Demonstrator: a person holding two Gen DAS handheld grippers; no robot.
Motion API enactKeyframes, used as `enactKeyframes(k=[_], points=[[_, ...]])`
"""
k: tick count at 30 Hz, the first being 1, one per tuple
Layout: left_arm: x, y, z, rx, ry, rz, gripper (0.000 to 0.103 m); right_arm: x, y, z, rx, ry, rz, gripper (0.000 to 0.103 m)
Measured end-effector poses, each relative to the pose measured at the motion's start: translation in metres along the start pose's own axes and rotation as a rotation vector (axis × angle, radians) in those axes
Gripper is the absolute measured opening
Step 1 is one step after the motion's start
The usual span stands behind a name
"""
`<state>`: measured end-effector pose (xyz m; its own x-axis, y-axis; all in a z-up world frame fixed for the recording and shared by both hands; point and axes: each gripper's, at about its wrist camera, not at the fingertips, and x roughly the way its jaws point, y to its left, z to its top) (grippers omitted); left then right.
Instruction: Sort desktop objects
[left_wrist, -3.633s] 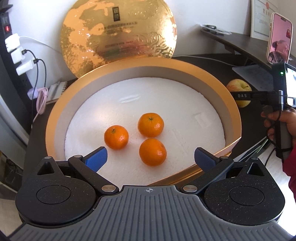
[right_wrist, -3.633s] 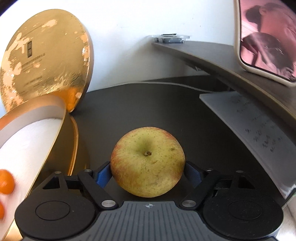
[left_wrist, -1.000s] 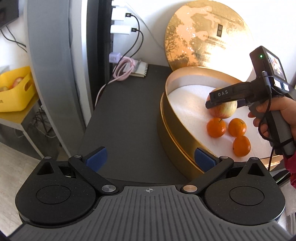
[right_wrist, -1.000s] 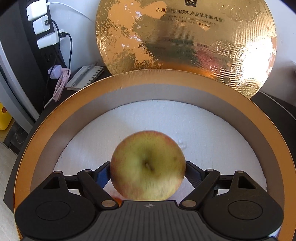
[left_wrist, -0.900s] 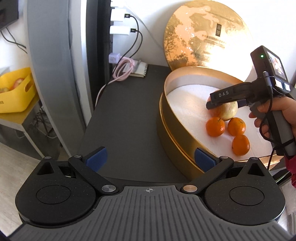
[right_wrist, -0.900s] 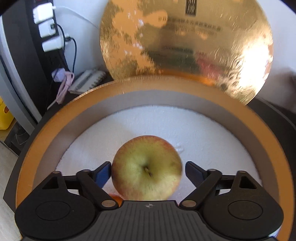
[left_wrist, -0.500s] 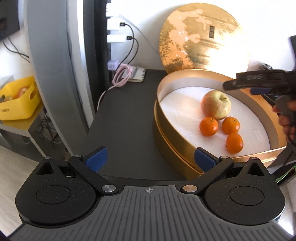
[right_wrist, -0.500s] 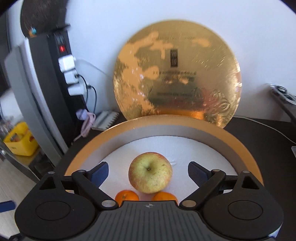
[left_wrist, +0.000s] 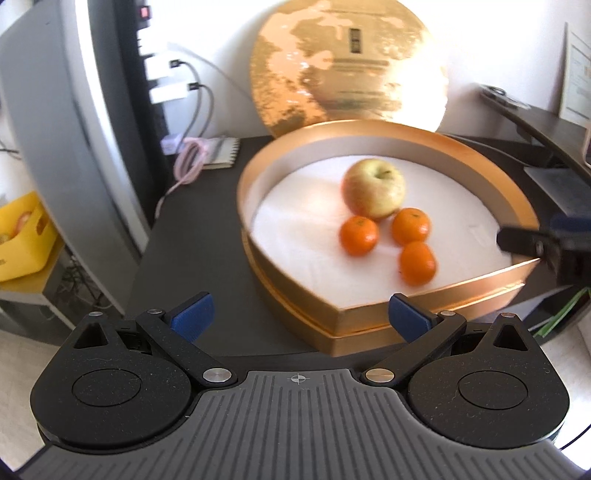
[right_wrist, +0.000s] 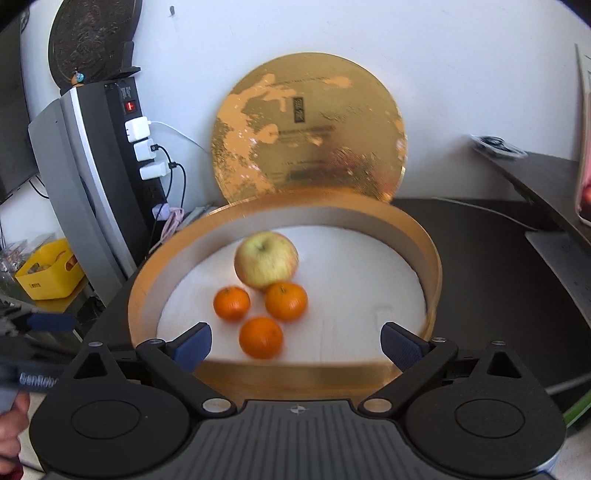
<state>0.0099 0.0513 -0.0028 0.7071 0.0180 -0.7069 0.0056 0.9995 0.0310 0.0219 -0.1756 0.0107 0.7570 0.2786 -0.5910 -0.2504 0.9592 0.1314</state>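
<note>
A yellow-red apple lies on the white foam inside the round gold box. Three mandarins sit just in front of it, the nearest ones touching it. My left gripper is open and empty, held back from the box's near left side. My right gripper is open and empty too, drawn back above the box's near rim. In the left wrist view the right gripper's finger tip shows at the right edge.
The box's gold lid leans on the wall behind it. A power strip with chargers, a pink cable and a notepad lie at the left. A yellow bin stands below. A shelf runs along the right.
My right gripper opened, left the apple in the box beside the mandarins, and pulled back and up. My left gripper swung right toward the box.
</note>
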Motion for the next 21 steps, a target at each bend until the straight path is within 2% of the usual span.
enactKeyframes(k=[6,10,21], points=[[0.000,-0.020,0.000,0.033,0.003,-0.013,0.103,-0.013,-0.005,-0.005,0.005,-0.021,-0.021,0.099],[-0.001,-0.028,-0.003,0.059,0.010,0.011,0.103,-0.011,-0.006,-0.007,0.013,-0.017,-0.012,0.099],[-0.002,-0.019,-0.005,0.041,0.012,0.023,0.103,-0.009,0.001,-0.006,-0.002,-0.010,-0.004,0.099]])
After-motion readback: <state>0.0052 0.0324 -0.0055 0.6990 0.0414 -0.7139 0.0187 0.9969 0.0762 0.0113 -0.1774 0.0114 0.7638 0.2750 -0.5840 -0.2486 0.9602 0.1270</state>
